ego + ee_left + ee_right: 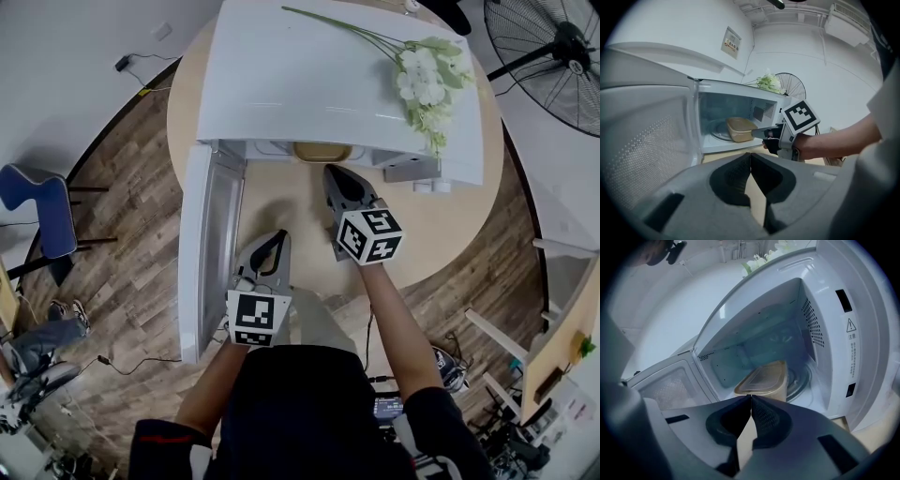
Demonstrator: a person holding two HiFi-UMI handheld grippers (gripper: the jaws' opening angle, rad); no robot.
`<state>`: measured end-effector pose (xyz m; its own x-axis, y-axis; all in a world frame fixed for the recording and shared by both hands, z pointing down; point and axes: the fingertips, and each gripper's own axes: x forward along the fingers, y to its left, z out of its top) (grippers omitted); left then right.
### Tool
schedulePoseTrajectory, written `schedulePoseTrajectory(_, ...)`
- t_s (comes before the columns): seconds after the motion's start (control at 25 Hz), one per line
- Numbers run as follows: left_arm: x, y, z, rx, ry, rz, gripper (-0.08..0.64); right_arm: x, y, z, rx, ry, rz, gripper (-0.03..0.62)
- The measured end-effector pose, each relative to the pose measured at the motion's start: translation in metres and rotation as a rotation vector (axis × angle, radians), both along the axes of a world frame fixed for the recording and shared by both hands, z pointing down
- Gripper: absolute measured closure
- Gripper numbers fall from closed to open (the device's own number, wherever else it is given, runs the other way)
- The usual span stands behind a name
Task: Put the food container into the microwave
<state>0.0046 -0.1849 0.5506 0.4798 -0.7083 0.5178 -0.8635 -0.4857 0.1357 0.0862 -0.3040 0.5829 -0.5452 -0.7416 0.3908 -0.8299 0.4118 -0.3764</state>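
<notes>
The tan lidded food container sits on the glass turntable inside the open white microwave; from above only its front edge shows. My right gripper is shut with nothing between its jaws, and it points into the opening. In the left gripper view the right gripper has its tip at the container's near side; whether they touch I cannot tell. My left gripper is shut and empty, held back over the table beside the open door.
The microwave door swings out to the left, close to my left gripper. White artificial flowers lie on the microwave's top. The round wooden table ends near my body. A standing fan and a blue chair are off the table.
</notes>
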Motion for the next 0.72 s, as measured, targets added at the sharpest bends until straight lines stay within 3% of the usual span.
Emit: schedulePoseTrajectory(0.72, -0.006, -0.007, -0.003, -0.004, 0.015, -0.02, 0.542, -0.004, -0.022, 0.005, -0.012, -0.007, 0.014, 0.58)
